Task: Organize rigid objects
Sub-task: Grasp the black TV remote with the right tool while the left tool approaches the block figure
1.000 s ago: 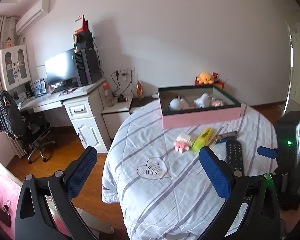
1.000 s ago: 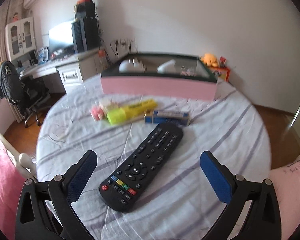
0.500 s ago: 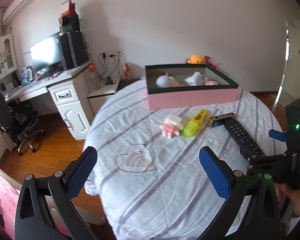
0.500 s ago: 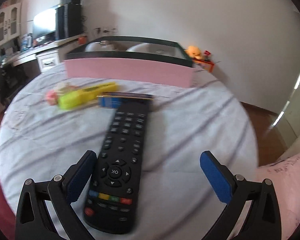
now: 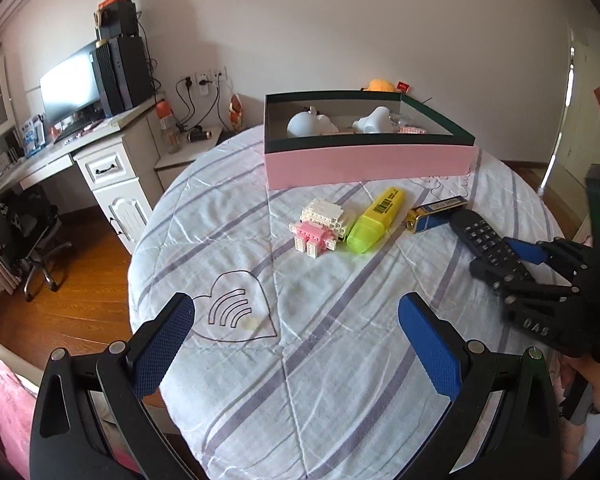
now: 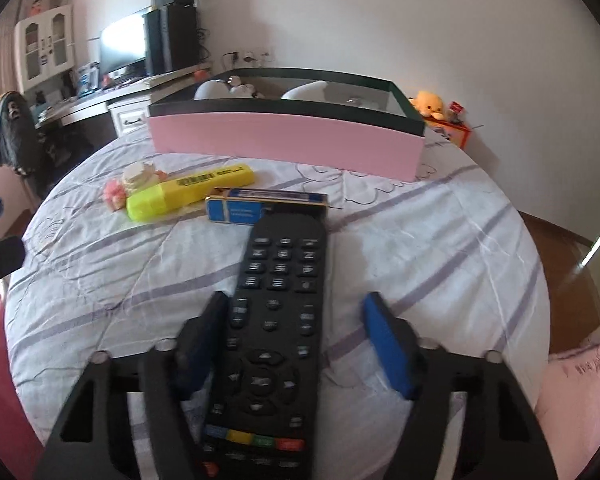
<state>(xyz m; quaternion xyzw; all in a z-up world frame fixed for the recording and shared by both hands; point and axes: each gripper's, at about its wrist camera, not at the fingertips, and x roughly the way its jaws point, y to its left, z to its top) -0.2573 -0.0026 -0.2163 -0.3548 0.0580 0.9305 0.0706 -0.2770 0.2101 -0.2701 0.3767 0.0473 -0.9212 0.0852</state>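
Two fingers (image 6: 388, 344) of our right gripper (image 6: 296, 344) are closing around the remote (image 6: 276, 320); next we lift it into the pink box (image 6: 284, 140). Our left gripper (image 5: 296, 344) hangs open.

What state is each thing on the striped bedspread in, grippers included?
Black remote control: flat on bedspread, between right gripper's fingers.
Right gripper: jaws closing around remote; right pad still clear of it.
Left gripper: open, empty.
Pink open-top box: upright, holding white items.
Yellow highlighter pen: capped, lying flat.
Blue battery: lying flat.
Pink-and-white brick model: assembled, beside highlighter.
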